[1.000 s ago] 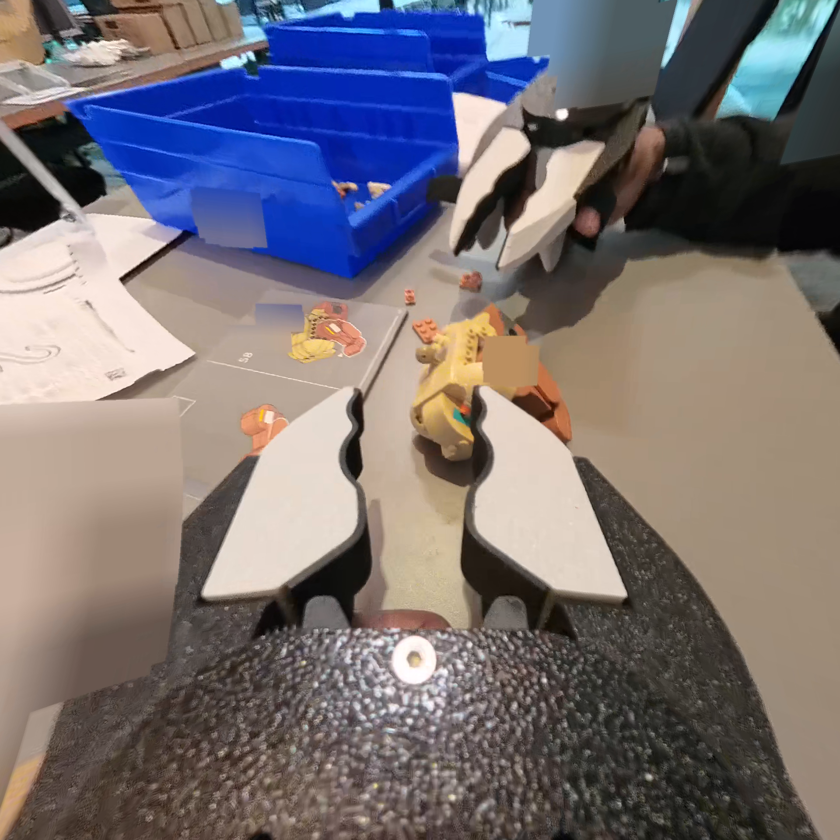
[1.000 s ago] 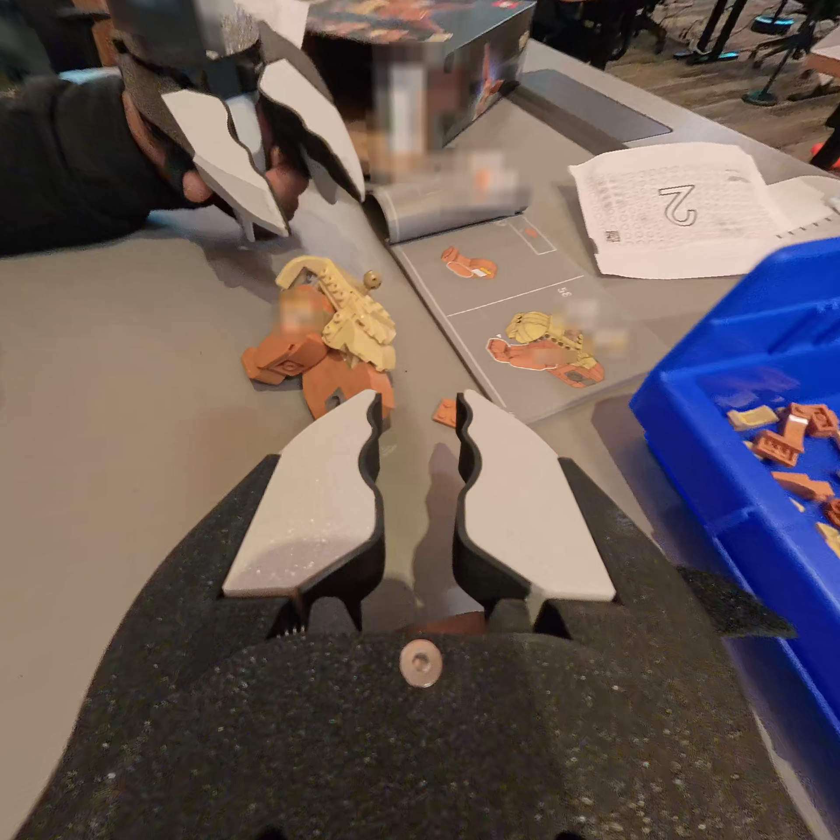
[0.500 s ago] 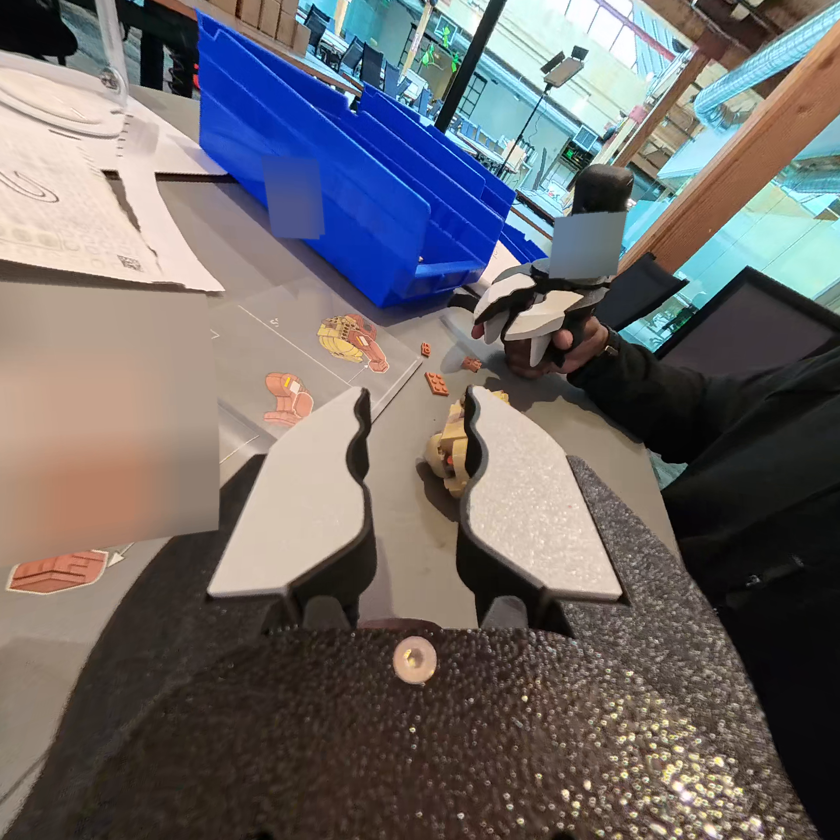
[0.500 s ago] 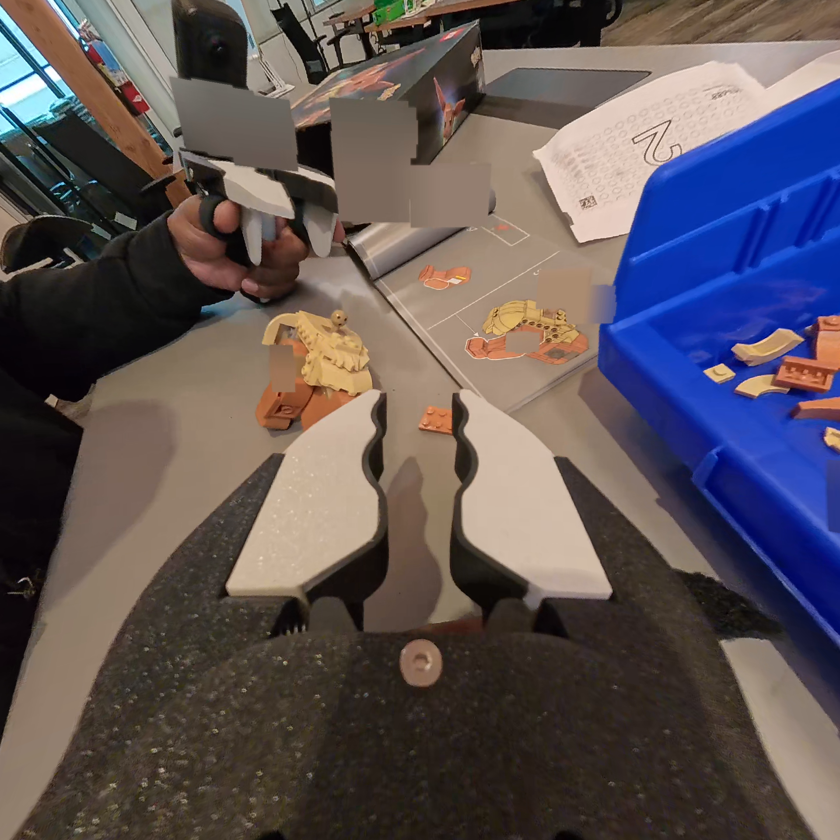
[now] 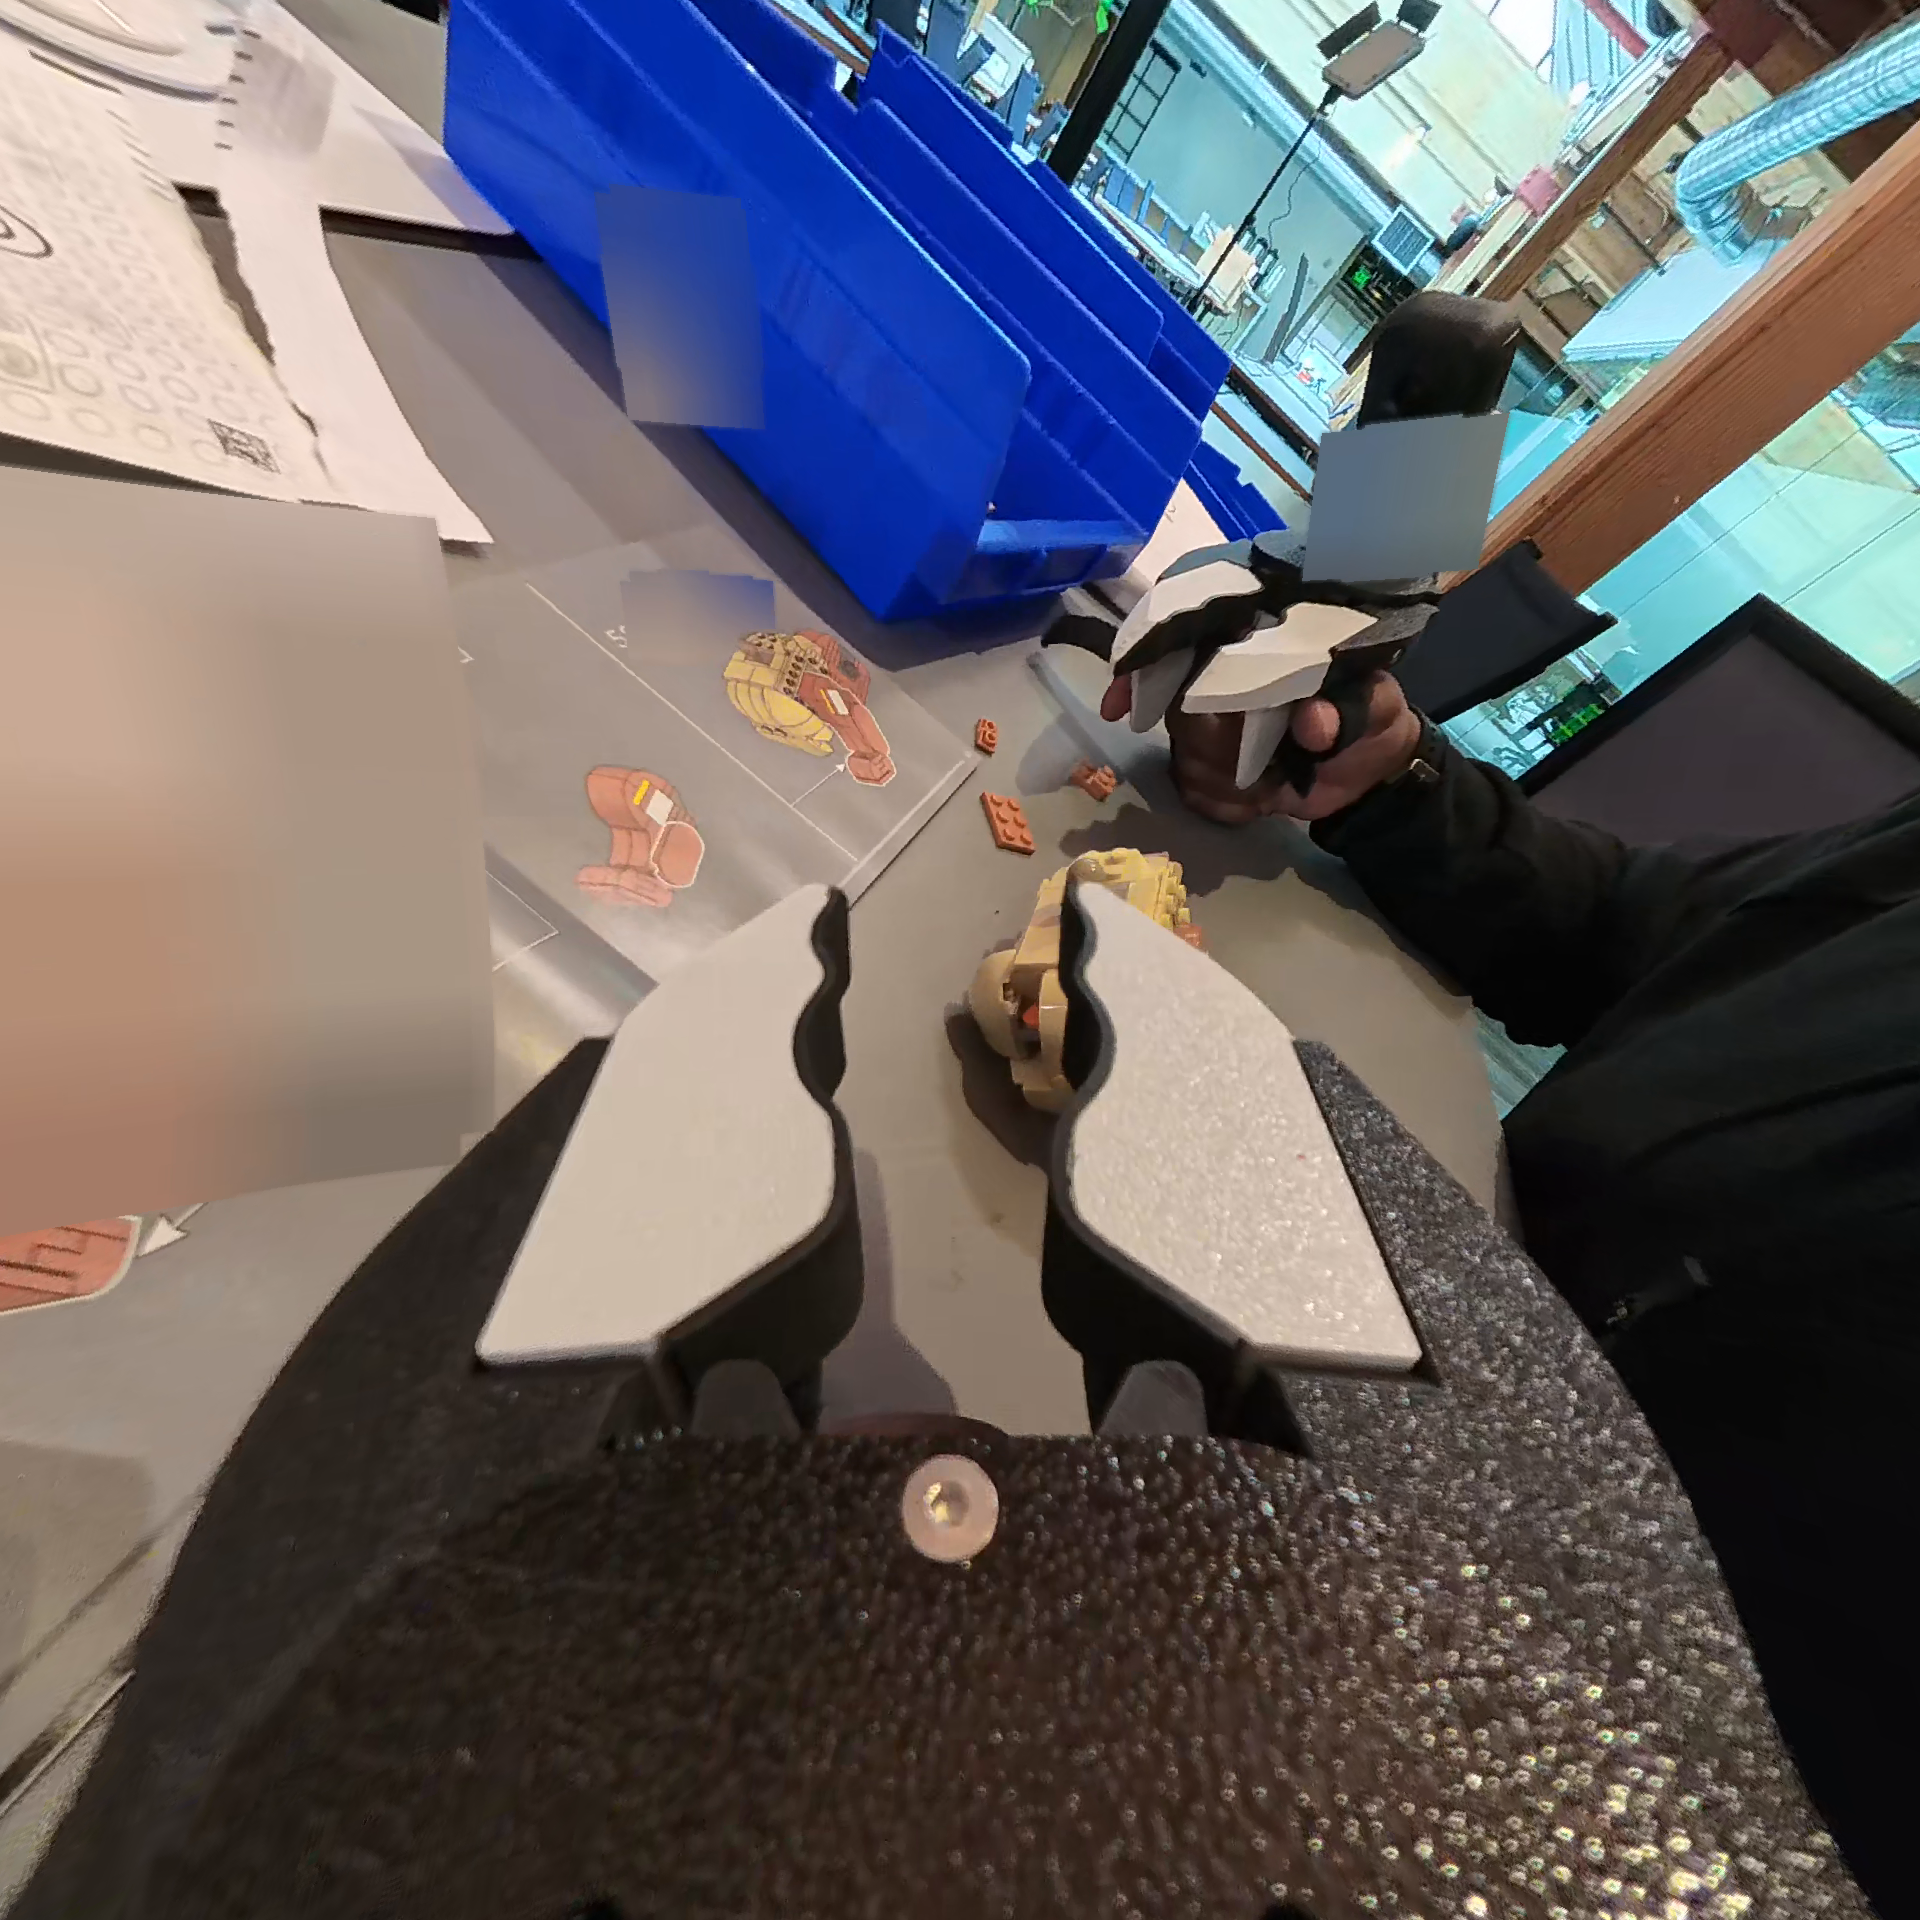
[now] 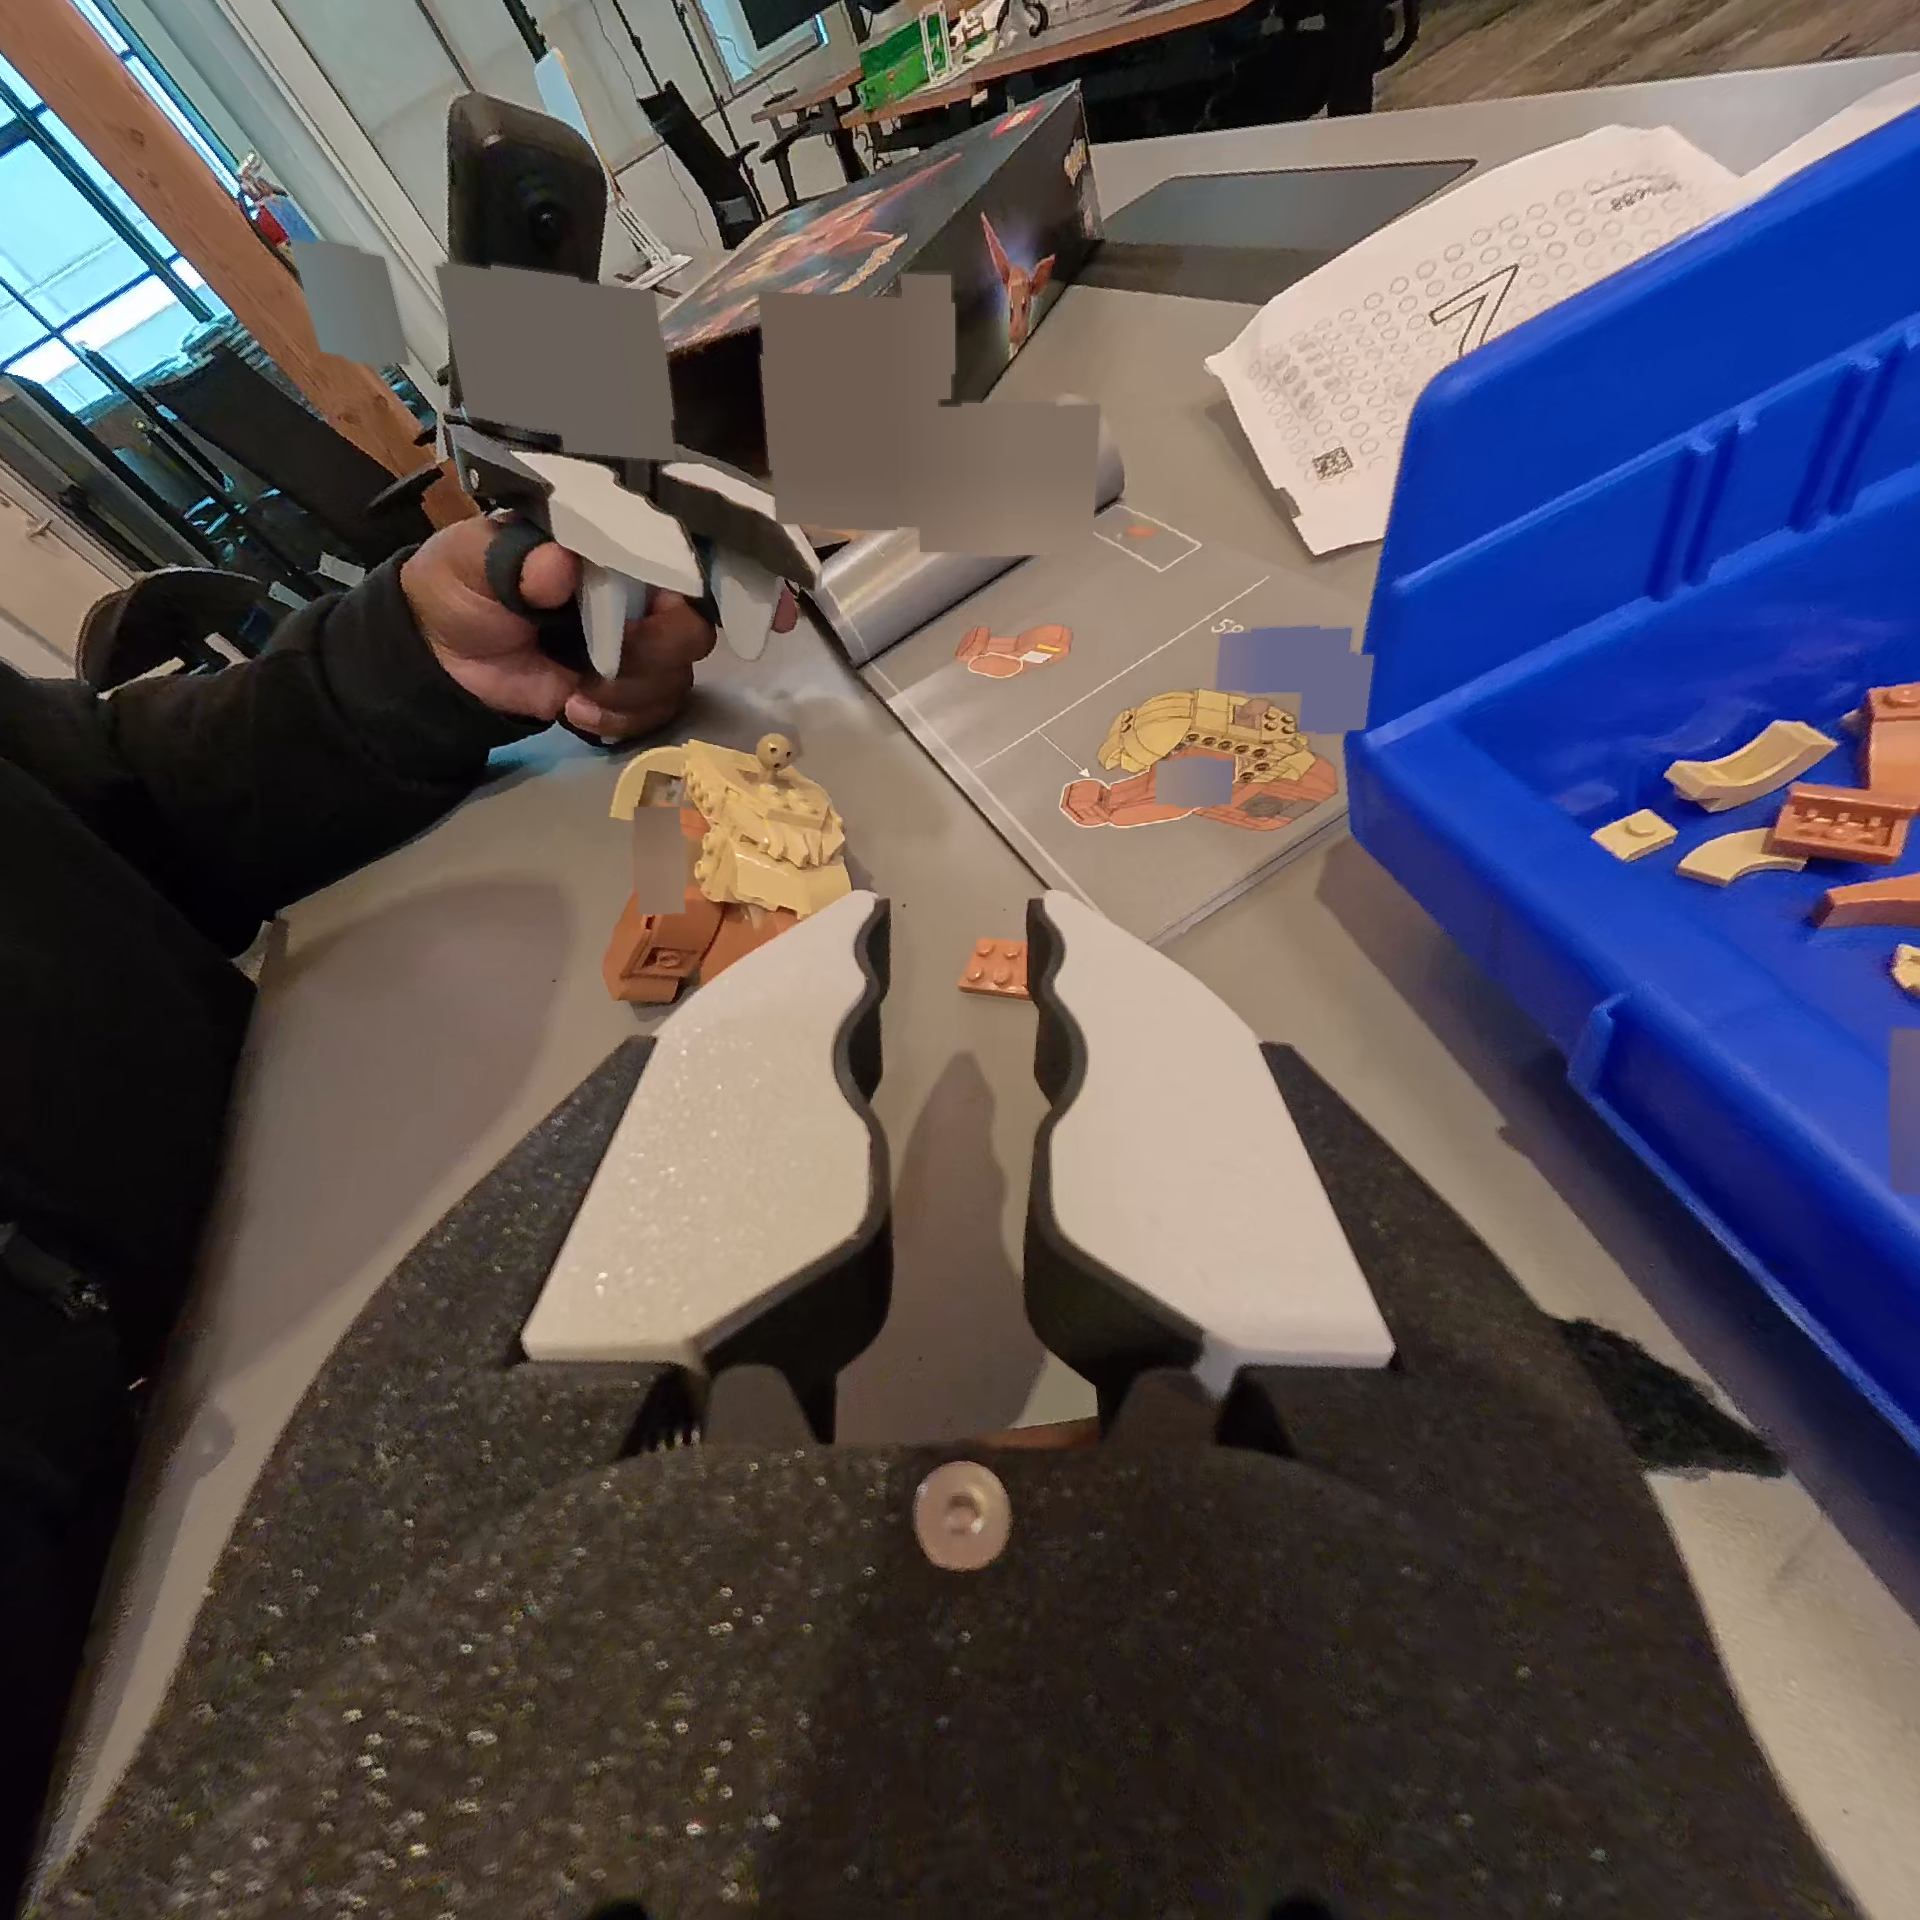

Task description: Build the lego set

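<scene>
A tan and brown brick model [image 5: 1023,987] lies on the grey table [image 5: 1299,987]. My left gripper [image 5: 956,909] hovers just before it, open and empty; its right finger [image 5: 1174,1091] hides part of the model. In the right wrist view the model [image 6: 732,842] lies left of my right gripper [image 6: 958,920], which is open and empty above the table. A small brown plate [image 6: 995,966] lies flat by its right fingertip. Each view shows the other gripper held upright in a hand, empty: the right one [image 5: 1195,738], the left one [image 6: 675,655].
An open instruction booklet [image 5: 727,748] [image 6: 1091,727] lies by a blue bin [image 5: 831,343] [image 6: 1662,644] that holds several loose bricks. Small brown pieces [image 5: 1008,821] [image 5: 1094,779] lie near the model. White paper bags [image 5: 156,312] and a dark box [image 6: 935,239] stand farther back. One gripper's finger ends stand about 15 centimeters off the other's. My left tips are about 15 centimeters from the small brown plate [image 6: 995,966], my right tips only 7 centimeters. The left camera catches it too, in the left wrist view [image 5: 1013,826].
Both grippers drew back from the model and tipped upward, and both jaws narrowed a little. The model and loose pieces stayed on the table.
</scene>
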### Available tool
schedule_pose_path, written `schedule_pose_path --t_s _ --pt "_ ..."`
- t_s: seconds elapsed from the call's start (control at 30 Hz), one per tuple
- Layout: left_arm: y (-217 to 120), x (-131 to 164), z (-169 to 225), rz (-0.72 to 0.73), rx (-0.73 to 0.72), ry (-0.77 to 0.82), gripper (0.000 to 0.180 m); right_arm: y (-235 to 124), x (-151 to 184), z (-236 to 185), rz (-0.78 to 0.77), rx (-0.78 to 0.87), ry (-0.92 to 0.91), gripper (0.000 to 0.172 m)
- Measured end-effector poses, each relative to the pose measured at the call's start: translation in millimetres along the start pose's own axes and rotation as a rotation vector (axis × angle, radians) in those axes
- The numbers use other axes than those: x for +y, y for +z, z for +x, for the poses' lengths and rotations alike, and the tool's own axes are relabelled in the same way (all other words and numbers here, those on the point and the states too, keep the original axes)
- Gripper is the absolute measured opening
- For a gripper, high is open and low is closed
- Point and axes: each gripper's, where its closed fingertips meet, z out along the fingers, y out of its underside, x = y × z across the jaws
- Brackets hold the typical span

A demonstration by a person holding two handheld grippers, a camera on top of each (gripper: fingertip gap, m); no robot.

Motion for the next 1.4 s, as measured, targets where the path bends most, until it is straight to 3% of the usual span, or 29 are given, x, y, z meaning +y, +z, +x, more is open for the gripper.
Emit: schedule_pose_path --t_s 0.3,0.4,0.5,0.63,0.87,1.23,1.33,1.4 --pt "4.9 6.0 -10.9 -0.043 -0.107 0.007 0.037 2.3 3.0 3.0 -0.023 0.044 -0.008 0.024" --pt "7.7 13.8 -24.6 -0.108 -0.281 0.074 0.033 3.6 5.1 4.0 -0.038 0.072 -0.021 0.024" --pt "5.2 21.8 -38.9 -0.222 -0.534 0.262 0.024 4.3 6.0 3.9 -0.045 0.087 -0.036 0.024" --pt "3.2 24.9 -40.9 -0.314 -0.716 0.439 0.032 3.3 4.8 6.2 -0.034 0.111 -0.033 0.024" --pt "3.2 27.8 -41.8 -0.356 -0.802 0.533 0.033 1.6 5.5 7.1 -0.029 0.194 -0.078 0.024" --pt "7.0 31.1 -35.9 -0.356 -0.804 0.538 0.041 2.4 6.8 6.2 -0.041 0.240 -0.125 0.026" --pt "4.4 30.4 -34.6 -0.366 -0.805 0.527 0.041 2.4 2.3 -4.4 -0.019 0.237 -0.233 0.029" --pt "1.0 27.5 -34.1 -0.391 -0.830 0.538 0.043 2.3 -4.6 -25.2 -0.014 0.224 -0.401 0.034"
